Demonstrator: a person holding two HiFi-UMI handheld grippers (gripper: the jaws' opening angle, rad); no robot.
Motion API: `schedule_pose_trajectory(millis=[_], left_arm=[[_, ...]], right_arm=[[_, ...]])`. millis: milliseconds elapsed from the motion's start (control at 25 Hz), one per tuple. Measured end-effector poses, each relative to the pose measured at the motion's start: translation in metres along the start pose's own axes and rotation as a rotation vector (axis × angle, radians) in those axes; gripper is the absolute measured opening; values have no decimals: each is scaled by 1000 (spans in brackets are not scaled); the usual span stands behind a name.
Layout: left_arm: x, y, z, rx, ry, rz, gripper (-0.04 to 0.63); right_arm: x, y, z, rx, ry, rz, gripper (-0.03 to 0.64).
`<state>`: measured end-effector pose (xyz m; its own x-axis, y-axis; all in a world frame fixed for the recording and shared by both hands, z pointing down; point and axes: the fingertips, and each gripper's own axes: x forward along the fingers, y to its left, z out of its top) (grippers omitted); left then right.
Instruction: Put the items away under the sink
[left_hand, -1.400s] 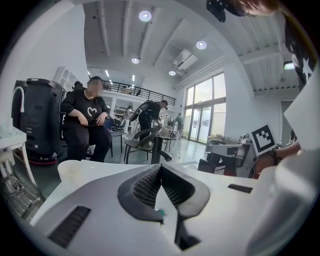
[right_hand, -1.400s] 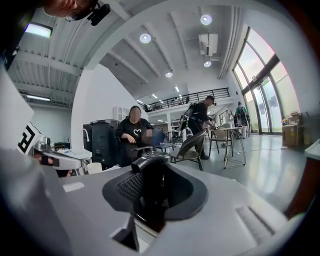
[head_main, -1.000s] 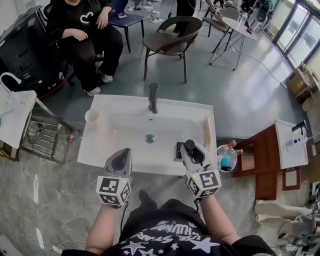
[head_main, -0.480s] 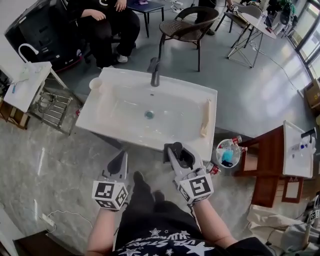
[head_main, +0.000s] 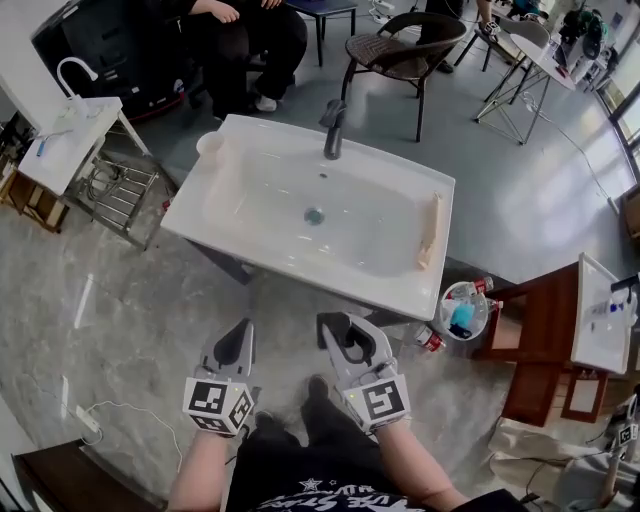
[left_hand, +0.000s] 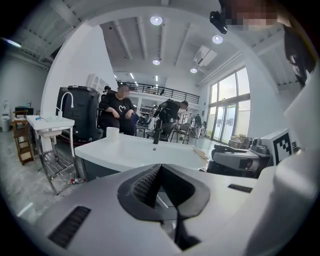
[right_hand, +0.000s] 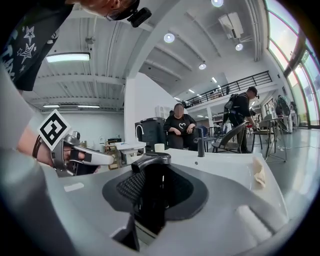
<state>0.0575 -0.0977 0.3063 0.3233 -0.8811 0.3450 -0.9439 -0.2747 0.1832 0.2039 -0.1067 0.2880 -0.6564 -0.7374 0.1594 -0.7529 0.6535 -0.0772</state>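
black item (right_hand: 149, 197) gripped by right tongs (head_main: 338, 335); left tongs (head_main: 240, 342) closed, empty; both aimed toward sink (head_main: 400, 290)

Left gripper (head_main: 240, 332) closed and empty, right gripper (head_main: 343, 330) clamped on a black object (right_hand: 150, 197)

black item (right_hand: 150, 197) | maybe a pump bottle | upright in right claw (head_main: 343, 338) | before sink (head_main: 400, 288)

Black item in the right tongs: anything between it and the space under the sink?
Nothing visible lies on the floor between the black item in the right tongs and the sink. Under it the left gripper view shows a dark front; door or opening, I cannot tell.
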Motion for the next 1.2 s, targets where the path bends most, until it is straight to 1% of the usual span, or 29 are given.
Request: schedule_pose_trajectory(millis=[160, 320, 440, 560, 680, 920, 1080, 1200], left_arm=[[-14, 14, -25, -20, -1, -9, 9], [-42, 33, -45, -14, -13, -46, 9], [-69, 56, -65, -20, -11, -83, 9], [-90, 82, -94, -8, -1, -104, 9], [-105, 107, -124, 2, 17, -109, 9], [-111, 143, -166, -11, 28, -92, 9], [-100, 155, -183, -23, 32, -76, 9], [-76, 168, -193, -20, 33, -69, 9]], right_arm=[[2, 26, -29, 18, 42, -12, 97], [7, 61, -50, 24, 23, -38, 97], [14, 92, -67, 84, 7, -58, 97], [21, 114, -91, 145, -6, -97, 97], [25, 129, -119, 141, 8, -151, 97], [30, 135, -169, 126, 61, -230, 97], [40, 129, -190, 125, 92, -232, 97], [62, 113, -210, 130, 103, -234, 98]])
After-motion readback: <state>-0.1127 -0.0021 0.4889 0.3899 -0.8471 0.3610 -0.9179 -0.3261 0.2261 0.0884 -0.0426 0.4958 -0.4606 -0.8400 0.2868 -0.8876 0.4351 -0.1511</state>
